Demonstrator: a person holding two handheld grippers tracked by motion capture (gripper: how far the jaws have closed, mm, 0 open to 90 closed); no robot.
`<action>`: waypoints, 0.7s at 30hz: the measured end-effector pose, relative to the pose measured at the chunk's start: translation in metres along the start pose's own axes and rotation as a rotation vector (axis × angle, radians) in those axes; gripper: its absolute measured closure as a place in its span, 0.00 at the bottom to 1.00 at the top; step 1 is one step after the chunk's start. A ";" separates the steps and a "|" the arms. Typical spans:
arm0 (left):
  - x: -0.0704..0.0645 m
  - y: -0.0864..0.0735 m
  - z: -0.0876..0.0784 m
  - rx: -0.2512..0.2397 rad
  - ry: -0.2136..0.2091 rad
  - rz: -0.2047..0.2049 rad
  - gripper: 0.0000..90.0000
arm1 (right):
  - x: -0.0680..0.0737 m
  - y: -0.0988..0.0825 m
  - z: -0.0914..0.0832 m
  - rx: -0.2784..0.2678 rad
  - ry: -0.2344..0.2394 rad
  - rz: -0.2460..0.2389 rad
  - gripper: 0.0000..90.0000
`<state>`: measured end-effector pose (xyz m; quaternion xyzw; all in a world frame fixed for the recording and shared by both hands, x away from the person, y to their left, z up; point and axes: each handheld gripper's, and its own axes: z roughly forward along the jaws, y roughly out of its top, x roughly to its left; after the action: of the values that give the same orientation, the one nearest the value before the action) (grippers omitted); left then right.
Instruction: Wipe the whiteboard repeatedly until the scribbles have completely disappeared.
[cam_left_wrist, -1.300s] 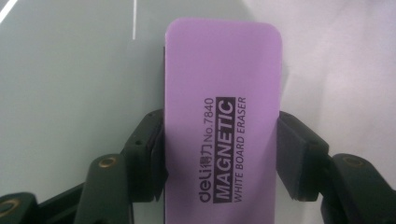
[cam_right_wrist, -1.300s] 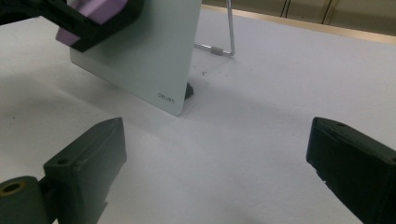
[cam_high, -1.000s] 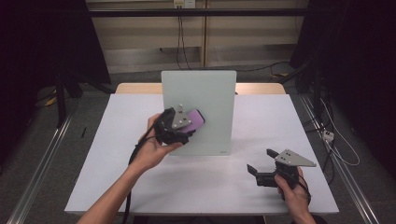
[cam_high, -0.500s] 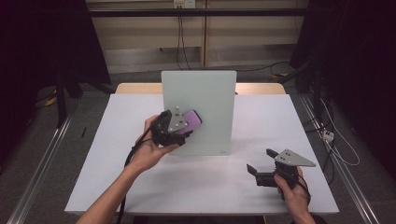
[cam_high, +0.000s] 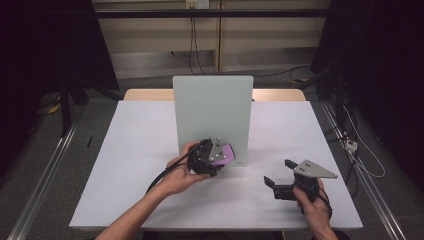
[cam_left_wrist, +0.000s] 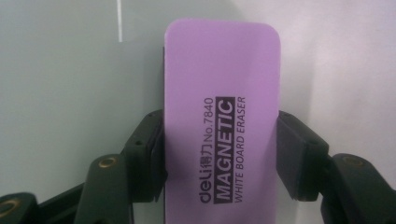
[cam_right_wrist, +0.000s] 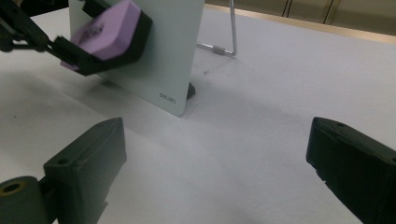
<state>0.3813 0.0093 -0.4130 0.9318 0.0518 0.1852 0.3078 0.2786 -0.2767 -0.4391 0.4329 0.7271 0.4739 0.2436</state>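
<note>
High view: our left gripper (cam_high: 216, 157), jaws clamped on the eraser (cam_left_wrist: 222, 126), holds it low against the whiteboard (cam_high: 210, 110); right gripper (cam_high: 282, 185) rests agape. We judge wiping nearly done.

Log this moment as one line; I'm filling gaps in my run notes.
left tool: shut on purple eraser, at lower whiteboard | right tool: open, holding nothing, resting on table

We see the white counter (cam_high: 135, 165) evenly and brightly lit from above, while the room around it falls to near black. Shadows are soft and faint. The purple eraser (cam_right_wrist: 105, 29) is motion-blurred in the right gripper view, and the near jaws look soft.
</note>
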 end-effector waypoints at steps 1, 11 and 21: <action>-0.002 0.001 0.003 0.012 -0.005 0.016 0.46 | 0.000 0.000 0.000 0.000 0.000 -0.004 0.06; -0.007 0.006 0.014 0.020 -0.056 0.023 0.46 | -0.001 0.000 -0.002 -0.003 0.001 -0.002 0.05; 0.009 -0.026 -0.015 0.001 -0.018 -0.042 0.46 | -0.001 0.000 0.000 -0.001 -0.003 0.010 0.05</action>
<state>0.3845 0.0408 -0.4148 0.9322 0.0688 0.1704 0.3117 0.2793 -0.2774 -0.4394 0.4370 0.7243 0.4748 0.2426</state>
